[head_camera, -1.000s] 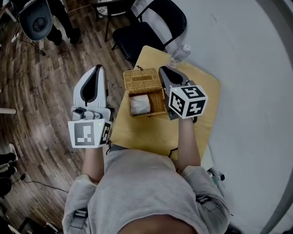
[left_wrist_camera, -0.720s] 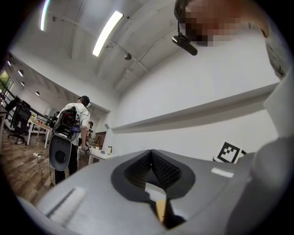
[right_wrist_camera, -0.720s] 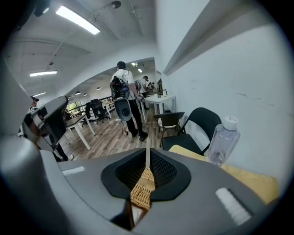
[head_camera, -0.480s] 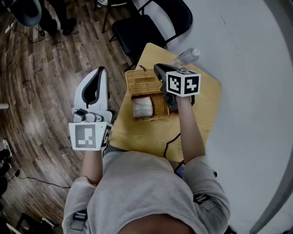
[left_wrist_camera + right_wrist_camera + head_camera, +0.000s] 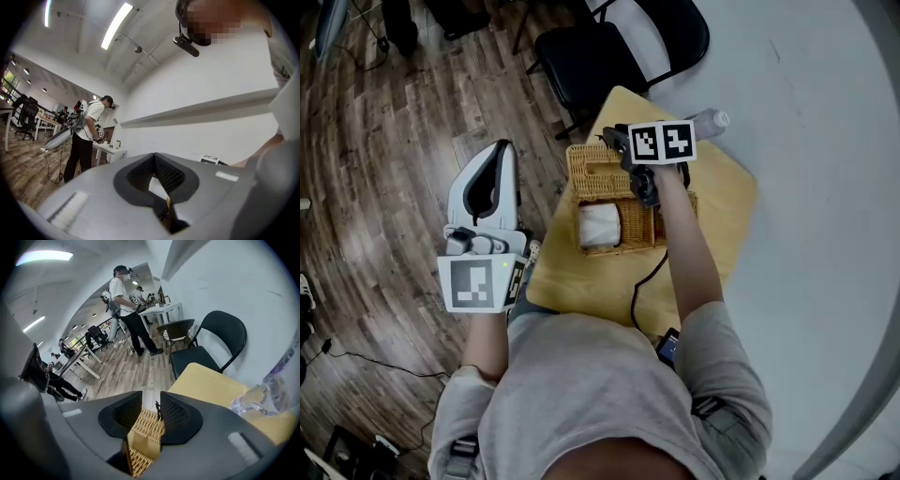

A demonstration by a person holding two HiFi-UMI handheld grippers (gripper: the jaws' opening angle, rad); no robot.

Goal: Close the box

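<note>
My right gripper (image 5: 151,409) has moved in the last second from over the right side of the box to its far edge, and its jaws, shut a moment ago, are opening now. The wicker lid (image 5: 143,430) stands between the pads, but I don't see them pressing on it yet. I take that as lining up to grip the lid and swing it over, so the closing has hardly begun.

In the head view the lid (image 5: 595,169) lies folded back just above the centre of the frame. Right below it is the open box (image 5: 639,232) with a white bundle (image 5: 600,225) inside; I can't tell what it is. The box sits on the yellow table (image 5: 581,277), with a clear bottle (image 5: 708,120) at the table's upper right corner.

My left gripper (image 5: 154,164) has stayed off the table at the left of the frame, jaws together and empty.
</note>
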